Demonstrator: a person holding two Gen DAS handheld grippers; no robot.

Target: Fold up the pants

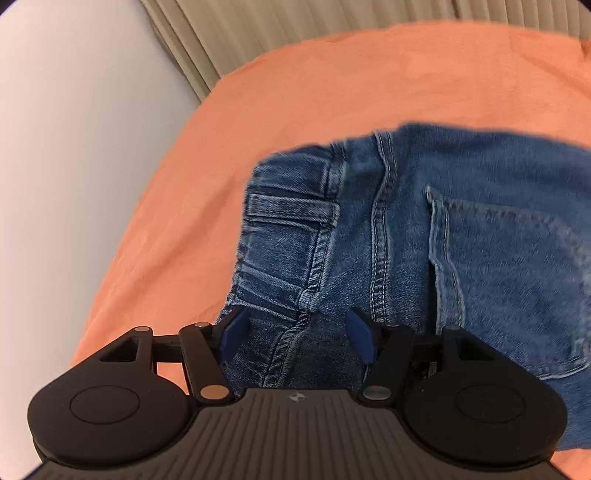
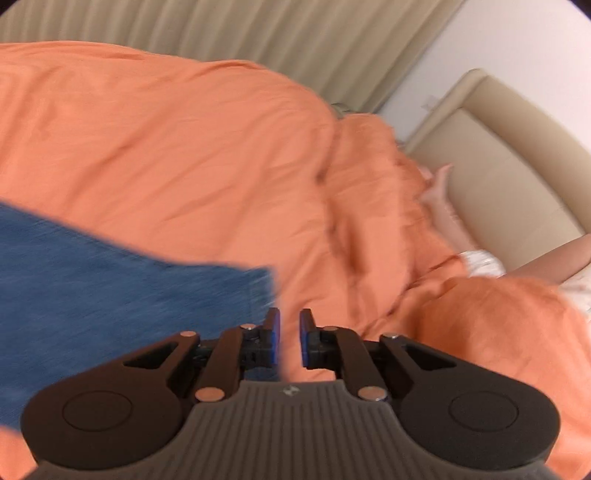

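Note:
Blue denim pants [image 1: 406,240] lie on the orange bed cover [image 1: 332,85], waistband and belt loops to the left, a back pocket to the right. My left gripper [image 1: 297,332] hangs just over the waistband seam, open wide, with the denim showing between its blue pads [image 1: 232,332]. In the right wrist view the blurred pants [image 2: 110,288] fill the lower left, their edge ending just left of my right gripper [image 2: 290,332]. Its jaws stand a narrow gap apart, with only the orange cover [image 2: 166,147] showing between them.
A person lies under the cover at the right: a hand [image 2: 439,181] and a forearm [image 2: 554,258] show beside the beige headboard [image 2: 517,166]. Beige curtains [image 2: 258,29] hang behind the bed. A white wall [image 1: 74,147] borders the bed's left edge.

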